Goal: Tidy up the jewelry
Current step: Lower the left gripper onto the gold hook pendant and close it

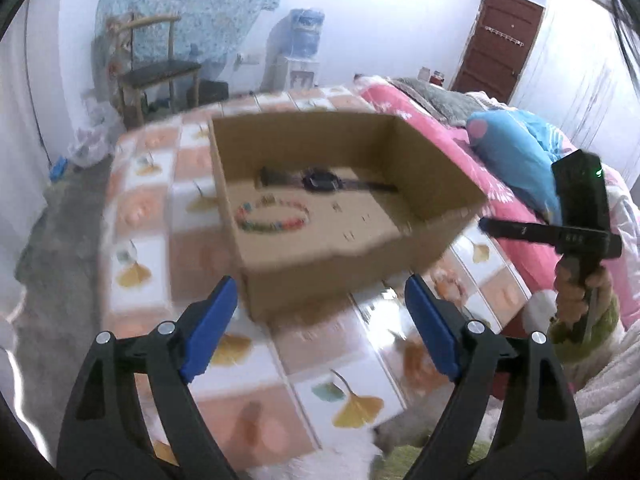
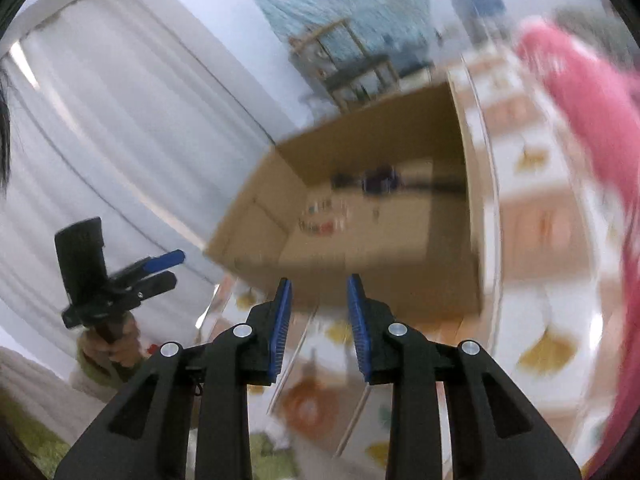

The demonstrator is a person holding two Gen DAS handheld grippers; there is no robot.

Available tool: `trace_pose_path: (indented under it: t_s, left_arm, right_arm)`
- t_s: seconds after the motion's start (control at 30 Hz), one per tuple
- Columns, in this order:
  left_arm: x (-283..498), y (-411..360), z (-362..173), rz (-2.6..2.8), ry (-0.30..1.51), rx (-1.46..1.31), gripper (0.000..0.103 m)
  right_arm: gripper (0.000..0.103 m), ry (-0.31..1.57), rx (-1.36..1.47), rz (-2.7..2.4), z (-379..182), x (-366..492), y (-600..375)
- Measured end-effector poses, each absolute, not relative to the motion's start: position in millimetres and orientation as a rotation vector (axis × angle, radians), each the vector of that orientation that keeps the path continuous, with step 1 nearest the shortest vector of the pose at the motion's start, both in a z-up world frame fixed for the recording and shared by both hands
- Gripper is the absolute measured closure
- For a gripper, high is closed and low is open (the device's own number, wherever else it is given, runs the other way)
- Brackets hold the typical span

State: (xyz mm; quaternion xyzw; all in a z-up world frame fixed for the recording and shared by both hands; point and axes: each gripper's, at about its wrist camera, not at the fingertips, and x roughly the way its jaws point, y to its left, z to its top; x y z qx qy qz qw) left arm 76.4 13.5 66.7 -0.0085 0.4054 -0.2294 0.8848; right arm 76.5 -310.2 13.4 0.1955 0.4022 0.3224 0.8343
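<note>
- We had both grippers near the open box (image 1: pixel 344 216) on the leaf-print table (image 1: pixel 160 184), and neither was holding anything.
- Our left gripper (image 1: pixel 320 320) stood wide, nothing between its blue pads (image 1: pixel 208 328).
- Our right gripper (image 2: pixel 319 320) was narrower but still parted, and empty; the gap showed only table behind it.
- The jewelry lay on the box floor: a watch (image 1: pixel 320 181) stretched flat toward the far wall, and a bead bracelet (image 1: pixel 272 216) in a loose ring in front of it, apart from the watch.
- We judged the bracelet light and floppy; a pinch across one side of the strand should lift it, though it would dangle and could slip off smooth pads.
- We judged the watch heavier, with a hard case and a bendy strap; the case looked like the surest hold.
- A few tiny specks (image 1: pixel 352 224) lay right of the bracelet; we could not tell whether they were earrings or clasps.
- Blur smeared both views, worst from the right wrist, where the beads were mere coloured dots.
- The near box wall may have hidden part of the floor.
</note>
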Motion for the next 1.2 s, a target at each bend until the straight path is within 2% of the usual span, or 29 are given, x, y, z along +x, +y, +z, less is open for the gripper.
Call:
trace_pose_path:
  t_s: [0.17, 0.37, 0.53, 0.8, 0.9, 1.1, 1.2]
  left_arm:
    - [60, -22, 22, -0.459, 0.859, 0.094, 0.021]
    - [56, -57, -12, -0.418, 0.814, 0.240, 0.022]
    - [69, -64, -25, -0.431, 0.846, 0.232, 0.039]
    - [83, -74, -33, -0.486, 0.880, 0.240, 0.077]
    - [86, -80, -39, -0.495, 0.900, 0.258, 0.085]
    - [87, -88, -39, -0.491, 0.896, 0.285, 0.089]
    - [85, -89, -39, -0.487, 0.889, 0.302, 0.096]
  right_arm:
    - [0.074, 0.928, 0.458, 0.650, -24, 65, -300]
    - [0.074, 0.958, 0.364, 0.582, -38, 69, -277]
    - [0.074, 0.933, 0.285, 0.557, -39, 65, -265]
    - [0.074, 0.928, 0.264, 0.561, -45, 70, -260]
    - [0.074, 0.934, 0.276, 0.563, -47, 71, -261]
    - [0.074, 0.941, 0.292, 0.565, -49, 73, -266]
    - [0.074, 0.942, 0.291, 0.562, -52, 73, -265]
